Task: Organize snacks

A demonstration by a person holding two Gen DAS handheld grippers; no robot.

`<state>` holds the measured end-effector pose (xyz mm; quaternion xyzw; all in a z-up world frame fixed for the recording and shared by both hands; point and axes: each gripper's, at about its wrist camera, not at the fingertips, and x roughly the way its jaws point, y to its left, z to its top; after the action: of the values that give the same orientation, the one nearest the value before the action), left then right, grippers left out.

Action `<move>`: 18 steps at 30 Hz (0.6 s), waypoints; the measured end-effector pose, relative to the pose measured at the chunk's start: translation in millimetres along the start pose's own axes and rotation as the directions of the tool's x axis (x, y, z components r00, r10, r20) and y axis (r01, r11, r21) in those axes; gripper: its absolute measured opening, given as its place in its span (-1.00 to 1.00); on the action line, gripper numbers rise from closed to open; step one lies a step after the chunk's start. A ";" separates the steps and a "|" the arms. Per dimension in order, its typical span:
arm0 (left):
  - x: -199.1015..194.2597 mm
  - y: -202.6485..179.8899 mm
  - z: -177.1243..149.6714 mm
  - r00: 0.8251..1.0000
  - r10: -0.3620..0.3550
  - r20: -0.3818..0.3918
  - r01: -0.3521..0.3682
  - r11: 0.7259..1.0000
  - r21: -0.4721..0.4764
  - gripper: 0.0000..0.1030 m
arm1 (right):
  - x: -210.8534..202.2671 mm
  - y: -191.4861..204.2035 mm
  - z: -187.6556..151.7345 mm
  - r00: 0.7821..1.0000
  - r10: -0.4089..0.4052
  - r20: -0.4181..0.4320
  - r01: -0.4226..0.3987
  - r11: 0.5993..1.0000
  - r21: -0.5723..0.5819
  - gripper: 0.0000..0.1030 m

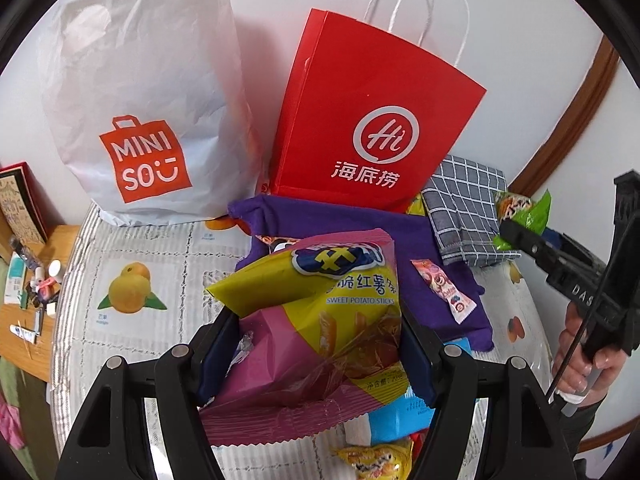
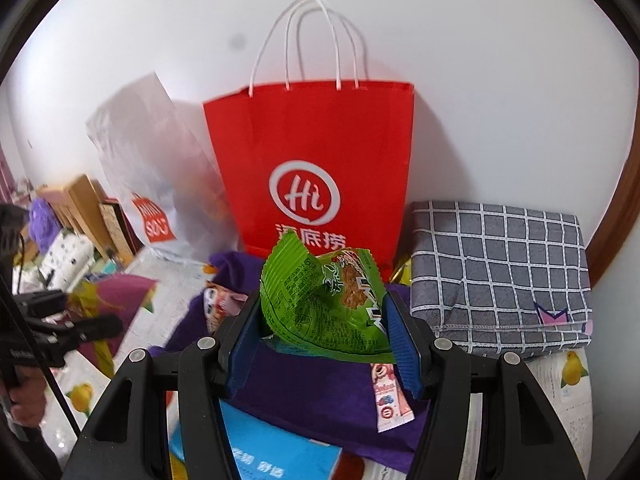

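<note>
My left gripper (image 1: 316,344) is shut on a yellow and pink sweet potato sticks bag (image 1: 320,320), held above the table. My right gripper (image 2: 324,332) is shut on a green snack packet (image 2: 320,304), held in front of the red paper bag (image 2: 320,152). The red bag (image 1: 372,112) stands upright against the wall, its top open. A white Miniso bag (image 1: 140,92) stands to its left. The right gripper with the green packet (image 1: 520,212) shows at the right of the left wrist view. The left gripper (image 2: 80,328) shows at the left of the right wrist view.
A purple cloth (image 2: 312,396) lies under the snacks, with a small pink snack stick (image 2: 390,400) on it. A folded grey checked cloth (image 2: 500,272) lies at the right. A blue packet (image 2: 280,452) and a yellow packet (image 1: 376,460) lie near the front. A wooden shelf (image 1: 24,280) with clutter is at left.
</note>
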<state>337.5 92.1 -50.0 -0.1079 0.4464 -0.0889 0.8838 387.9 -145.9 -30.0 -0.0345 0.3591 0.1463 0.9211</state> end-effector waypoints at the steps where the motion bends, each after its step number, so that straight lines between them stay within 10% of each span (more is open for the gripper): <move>1: 4.2 -0.9 1.5 1.000 -0.006 -0.001 0.006 1.000 -0.001 0.37 | 2.5 -1.4 -1.0 1.000 0.000 -0.003 0.000 1.000 -0.001 0.15; 18: 51.4 -21.4 6.0 0.999 -0.010 -0.041 0.011 1.000 0.026 0.37 | 44.6 -22.5 -16.8 0.994 0.002 -0.109 -0.001 1.000 0.009 0.15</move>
<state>371.2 59.1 -80.3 -0.0968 0.4626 -0.1015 0.8754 414.7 -159.3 -73.3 -0.0381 0.4095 0.1433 0.9002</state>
